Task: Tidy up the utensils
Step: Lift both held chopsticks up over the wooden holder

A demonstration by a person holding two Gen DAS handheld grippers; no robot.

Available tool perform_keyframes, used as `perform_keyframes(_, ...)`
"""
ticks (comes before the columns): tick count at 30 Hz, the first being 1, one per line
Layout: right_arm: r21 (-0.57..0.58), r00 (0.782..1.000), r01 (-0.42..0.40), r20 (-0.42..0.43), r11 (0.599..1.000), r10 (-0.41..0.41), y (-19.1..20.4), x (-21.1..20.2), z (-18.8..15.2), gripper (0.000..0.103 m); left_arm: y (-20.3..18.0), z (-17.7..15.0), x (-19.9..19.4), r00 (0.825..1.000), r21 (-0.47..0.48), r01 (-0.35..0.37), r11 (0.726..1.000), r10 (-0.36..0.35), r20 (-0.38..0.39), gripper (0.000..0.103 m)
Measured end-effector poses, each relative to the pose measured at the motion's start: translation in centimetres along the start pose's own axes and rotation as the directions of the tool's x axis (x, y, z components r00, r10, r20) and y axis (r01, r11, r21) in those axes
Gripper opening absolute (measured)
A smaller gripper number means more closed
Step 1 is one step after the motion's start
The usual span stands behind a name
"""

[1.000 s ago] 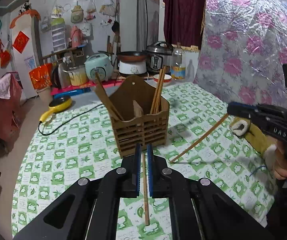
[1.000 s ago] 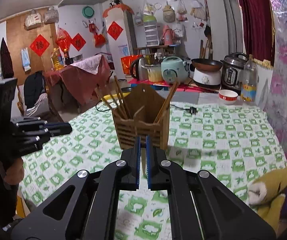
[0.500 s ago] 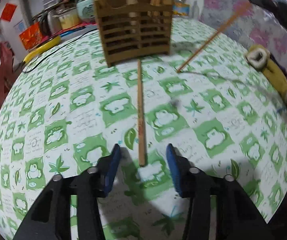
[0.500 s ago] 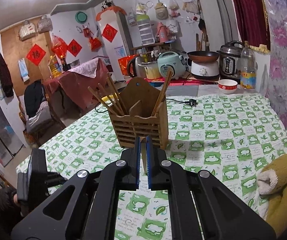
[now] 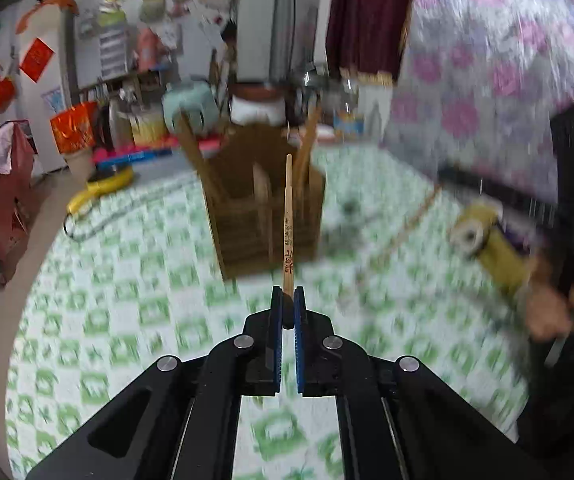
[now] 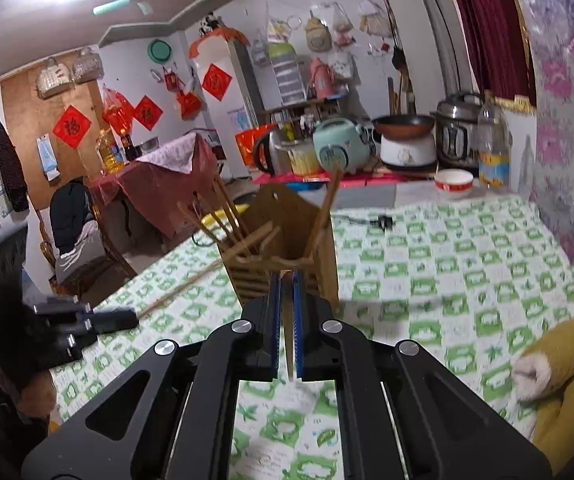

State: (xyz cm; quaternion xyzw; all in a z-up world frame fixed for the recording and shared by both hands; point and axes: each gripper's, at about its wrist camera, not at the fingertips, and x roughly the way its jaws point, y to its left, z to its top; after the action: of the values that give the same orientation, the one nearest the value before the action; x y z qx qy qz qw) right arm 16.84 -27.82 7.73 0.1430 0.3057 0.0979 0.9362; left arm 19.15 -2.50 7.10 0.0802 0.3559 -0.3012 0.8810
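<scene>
My left gripper (image 5: 287, 300) is shut on a wooden chopstick (image 5: 288, 224) that points forward at the brown slatted utensil holder (image 5: 263, 208), blurred by motion. My right gripper (image 6: 286, 284) is shut on another chopstick (image 6: 289, 356), a thin wooden strip between the blue pads, close in front of the holder (image 6: 287, 240). The holder has several chopsticks standing in it. In the right wrist view the left gripper (image 6: 103, 318) is low at the left, its chopstick (image 6: 191, 284) slanting up toward the holder. In the left wrist view the right gripper (image 5: 459, 178) and its chopstick (image 5: 411, 224) are at the right.
The round table has a green-and-white checked cloth (image 6: 447, 272). A yellow plush toy (image 6: 559, 364) lies at its right edge. A black cable and plug (image 6: 383, 222) lie behind the holder. Cookers, a kettle and a bowl (image 6: 453, 184) stand on the counter beyond.
My left gripper went down over the chopstick lying on the table, closed on it and lifted it toward the holder. My right gripper kept its chopstick and stayed by the holder.
</scene>
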Motion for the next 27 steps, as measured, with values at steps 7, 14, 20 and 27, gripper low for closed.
perform_keyframes(7,-0.026,0.995,0.018,0.095,1.0,-0.016,1.6,-0.4,5.4,0.006,1.6,6.2,-1.5,0.998,-0.081,0.019,0.997,-0.014,0.061,0.006)
perform_keyframes(14,-0.007,0.978,0.052,0.204,0.999,-0.049,2.2,0.4,9.2,0.006,3.7,4.4,-0.2,0.992,-0.146,0.011,0.989,-0.029,-0.126,0.005)
perform_keyframes(20,0.029,0.957,0.095,0.272,0.995,-0.1,2.5,2.6,10.9,0.006,4.8,4.9,1.2,0.98,-0.162,-0.032,0.986,-0.001,-0.201,0.006)
perform_keyframes(27,0.093,0.957,0.065,0.276,0.994,-0.088,0.8,6.3,10.4,0.006,4.6,8.6,2.8,0.979,-0.153,-0.039,0.987,0.007,-0.203,0.006)
